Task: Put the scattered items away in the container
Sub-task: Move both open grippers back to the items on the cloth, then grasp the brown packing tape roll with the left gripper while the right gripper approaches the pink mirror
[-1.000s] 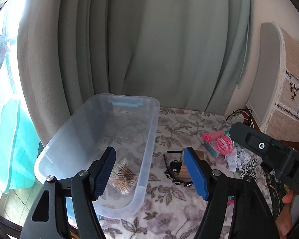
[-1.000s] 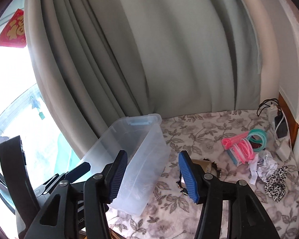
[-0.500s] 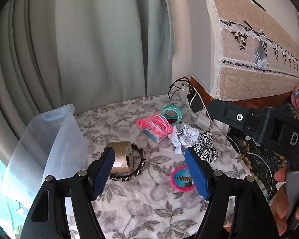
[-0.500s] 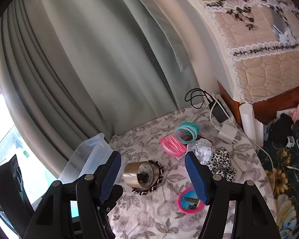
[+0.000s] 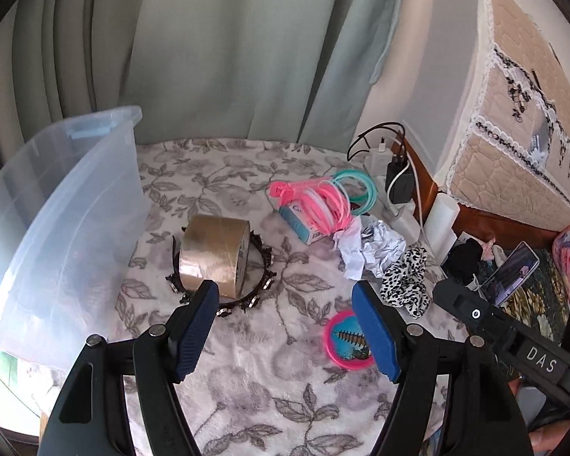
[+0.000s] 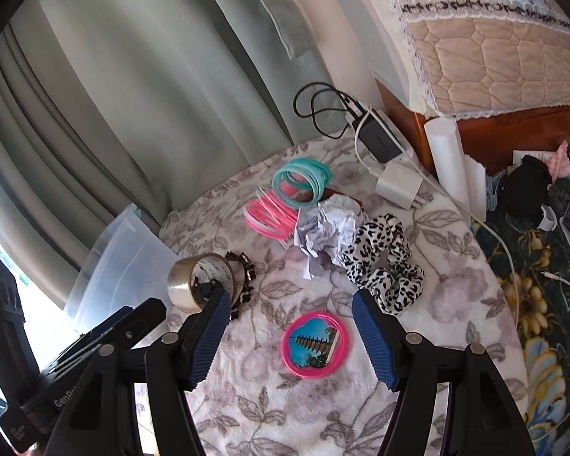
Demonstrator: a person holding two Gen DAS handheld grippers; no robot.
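Here – floral cloth (image 5: pixel 247 361) | grey curtain (image 5: pixel 216 45) behind | quilted cover (image 6: pixel 482 26) right

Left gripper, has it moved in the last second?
Yes. The left gripper swung right, away from the clear bin, toward the tape roll.

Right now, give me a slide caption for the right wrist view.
Open right hand-held gripper hovering over a pink ring on the floral cloth, tape roll and clear container to its left.

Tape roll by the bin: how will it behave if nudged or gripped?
The tape roll stands on its curved edge, leaning on the black beaded headband, so a nudge would likely roll it. It looks stiff. Its glossy wrap may be slippery. Both grippers are open.
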